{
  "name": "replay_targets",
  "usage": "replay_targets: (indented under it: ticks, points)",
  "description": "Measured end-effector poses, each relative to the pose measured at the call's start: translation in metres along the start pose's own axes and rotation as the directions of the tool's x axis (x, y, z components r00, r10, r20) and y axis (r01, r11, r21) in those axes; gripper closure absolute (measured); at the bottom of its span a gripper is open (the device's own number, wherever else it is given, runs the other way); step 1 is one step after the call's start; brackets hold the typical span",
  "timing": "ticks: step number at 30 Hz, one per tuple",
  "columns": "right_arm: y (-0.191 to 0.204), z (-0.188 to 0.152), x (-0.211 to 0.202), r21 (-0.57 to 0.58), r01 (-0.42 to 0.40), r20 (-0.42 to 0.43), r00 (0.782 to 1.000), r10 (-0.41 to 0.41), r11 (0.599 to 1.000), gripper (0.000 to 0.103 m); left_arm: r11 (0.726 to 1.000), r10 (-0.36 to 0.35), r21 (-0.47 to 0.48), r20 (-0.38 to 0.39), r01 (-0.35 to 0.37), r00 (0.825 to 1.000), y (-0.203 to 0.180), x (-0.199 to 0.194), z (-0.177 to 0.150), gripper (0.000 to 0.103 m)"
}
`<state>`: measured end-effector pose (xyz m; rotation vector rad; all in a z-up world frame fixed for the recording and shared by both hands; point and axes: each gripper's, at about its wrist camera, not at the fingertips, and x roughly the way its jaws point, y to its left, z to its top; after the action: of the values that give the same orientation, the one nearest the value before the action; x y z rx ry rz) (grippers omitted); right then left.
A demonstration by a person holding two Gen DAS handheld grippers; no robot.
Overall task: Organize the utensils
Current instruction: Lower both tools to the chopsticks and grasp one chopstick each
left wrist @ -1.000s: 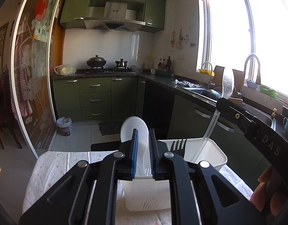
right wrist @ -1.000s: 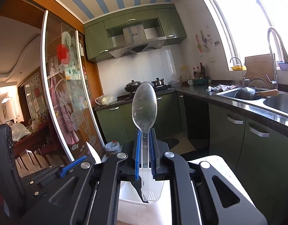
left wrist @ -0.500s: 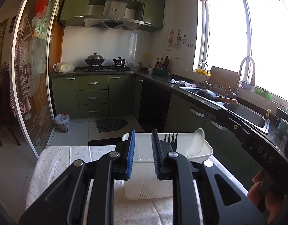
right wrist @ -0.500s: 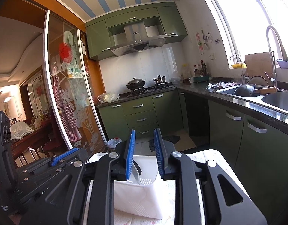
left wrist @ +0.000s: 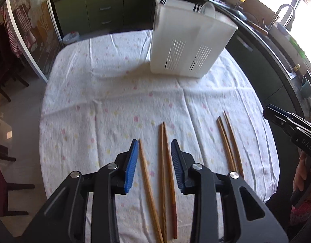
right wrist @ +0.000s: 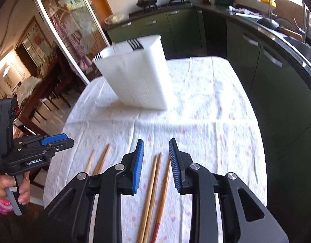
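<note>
Spotted tablecloth (left wrist: pixel 114 93), green cabinets (right wrist: pixel 181 28)

White slotted utensil caddy (left wrist: pixel 187 46). White tablecloth (left wrist: pixel 114 105) with pink and yellow dots. Brown wooden chopsticks (left wrist: pixel 165 174), one red-tipped. Gripper pads (left wrist: pixel 132 166) blue, bodies black. Dark green cabinets (right wrist: pixel 256 46), upper right.

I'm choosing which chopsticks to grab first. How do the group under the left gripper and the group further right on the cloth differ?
The left group, three chopsticks, lies between the left gripper's opening jaws; the right group lies outside them. The left group is spread apart; the right group is tighter. Both are brown, lying lengthwise on the tablecloth.
</note>
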<state>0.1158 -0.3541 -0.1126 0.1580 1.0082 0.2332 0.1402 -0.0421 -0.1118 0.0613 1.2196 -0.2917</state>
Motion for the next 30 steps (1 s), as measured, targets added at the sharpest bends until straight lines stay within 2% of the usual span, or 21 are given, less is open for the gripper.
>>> replay_targets:
  ticks: [3,5,10,17,23,25,30]
  points:
    - [-0.002,-0.018,0.014,-0.015,0.007,-0.112,0.994,-0.008,1.0,0.076,1.0,0.018,-0.018,-0.142,-0.021,0.99,0.01,0.025,-0.022,0.075]
    - [-0.002,-0.025,0.018,-0.031,0.013,-0.15,0.989,-0.018,0.999,0.077,1.0,0.01,-0.025,-0.184,-0.015,0.983,0.009,0.032,-0.028,0.077]
    - [-0.001,-0.025,0.018,-0.03,0.005,-0.167,0.986,-0.01,1.0,0.077,1.0,-0.005,0.021,-0.225,0.01,0.974,-0.011,0.04,-0.029,0.081]
    - [0.007,-0.021,0.019,-0.045,-0.007,-0.198,0.98,-0.002,0.999,0.077,0.997,0.068,0.062,-0.269,-0.054,0.961,-0.02,0.057,-0.023,0.089]
    - [0.007,-0.017,0.023,-0.061,0.015,-0.22,0.975,-0.029,0.998,0.077,0.996,0.066,0.075,-0.307,-0.045,0.949,-0.028,0.068,-0.019,0.09]
    - [0.009,-0.015,0.027,-0.078,0.03,-0.232,0.971,-0.048,0.996,0.077,0.995,0.075,0.088,-0.315,-0.05,0.946,-0.036,0.073,-0.018,0.094]
    - [0.008,-0.012,0.054,-0.105,0.062,-0.327,0.94,-0.093,0.993,0.077,0.991,0.098,0.122,-0.337,-0.059,0.936,-0.049,0.076,-0.012,0.096]
